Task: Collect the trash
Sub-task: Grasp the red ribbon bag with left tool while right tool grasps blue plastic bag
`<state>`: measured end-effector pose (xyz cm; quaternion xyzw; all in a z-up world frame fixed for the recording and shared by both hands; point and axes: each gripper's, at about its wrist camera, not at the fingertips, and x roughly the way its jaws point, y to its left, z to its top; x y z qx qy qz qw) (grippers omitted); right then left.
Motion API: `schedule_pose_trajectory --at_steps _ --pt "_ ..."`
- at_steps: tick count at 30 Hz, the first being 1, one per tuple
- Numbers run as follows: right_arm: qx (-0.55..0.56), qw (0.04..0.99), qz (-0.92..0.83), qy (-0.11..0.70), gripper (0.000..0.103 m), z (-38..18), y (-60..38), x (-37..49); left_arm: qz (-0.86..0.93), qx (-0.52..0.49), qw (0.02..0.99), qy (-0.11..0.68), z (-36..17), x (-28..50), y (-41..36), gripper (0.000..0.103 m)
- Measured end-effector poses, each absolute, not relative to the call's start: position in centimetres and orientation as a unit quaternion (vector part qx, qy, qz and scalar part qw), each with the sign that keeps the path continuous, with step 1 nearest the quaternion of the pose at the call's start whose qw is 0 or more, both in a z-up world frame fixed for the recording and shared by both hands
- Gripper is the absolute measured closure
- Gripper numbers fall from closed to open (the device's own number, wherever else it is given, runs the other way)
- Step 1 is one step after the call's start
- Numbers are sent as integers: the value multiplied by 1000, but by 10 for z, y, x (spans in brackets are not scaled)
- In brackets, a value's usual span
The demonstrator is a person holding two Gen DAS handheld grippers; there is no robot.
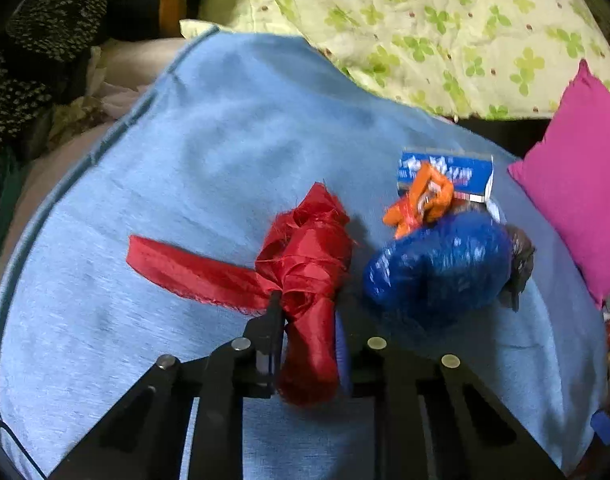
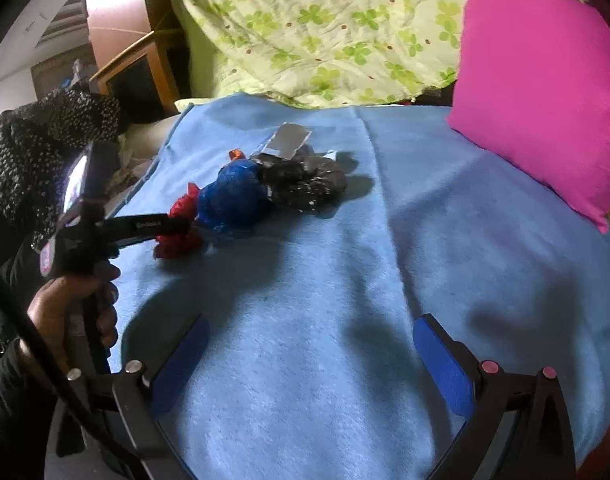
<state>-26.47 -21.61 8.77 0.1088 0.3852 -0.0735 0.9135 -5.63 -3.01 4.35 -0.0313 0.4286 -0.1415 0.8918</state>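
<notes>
- Blue blanket point(image 2: 305, 300) covers the bed, with a clover-print quilt point(image 2: 325, 32) and a pink cushion point(image 2: 545, 92) at its far side; the trash lies in a small heap near the blanket's middle.
- Left gripper point(image 1: 305, 320) is clamped on the red fabric scrap point(image 1: 305, 264), which sits just beside the blue plastic bag point(image 1: 437, 264), with the orange wrapper point(image 1: 421, 200) and the blue-and-white packet point(image 1: 445, 172) behind.
- Risk: the scrap's loose tail point(image 1: 185, 268) trails on the blanket; lifted, it may drag or the slick cloth may slip from the pads.
- Risk: the blue bag lies so close that a sideways pull could scatter the heap.
- Right gripper point(image 2: 313, 364) hovers wide open and empty, well short of the dark crumpled bag point(image 2: 305, 184).
- A hand point(image 2: 73, 312) grips the left tool's handle; both tools tilt down toward the bed.
</notes>
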Motion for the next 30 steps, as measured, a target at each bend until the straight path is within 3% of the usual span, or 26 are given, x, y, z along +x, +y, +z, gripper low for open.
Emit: schedule_pose_trajectory --at_steps 14,28,29,30 --pt "188 896 0 402 1 74 -188 -150 -71 -56 921 379 63 -52 9 81" --pt "219 883 -58 410 2 50 -188 -61 -80 -65 919 380 62 -48 9 81" --pt "218 879 -60 419 14 45 -189 -56 -82 -64 919 380 62 -48 9 81" --pt "218 877 -57 424 36 42 -190 -55 -83 -62 919 380 62 -47 8 81"
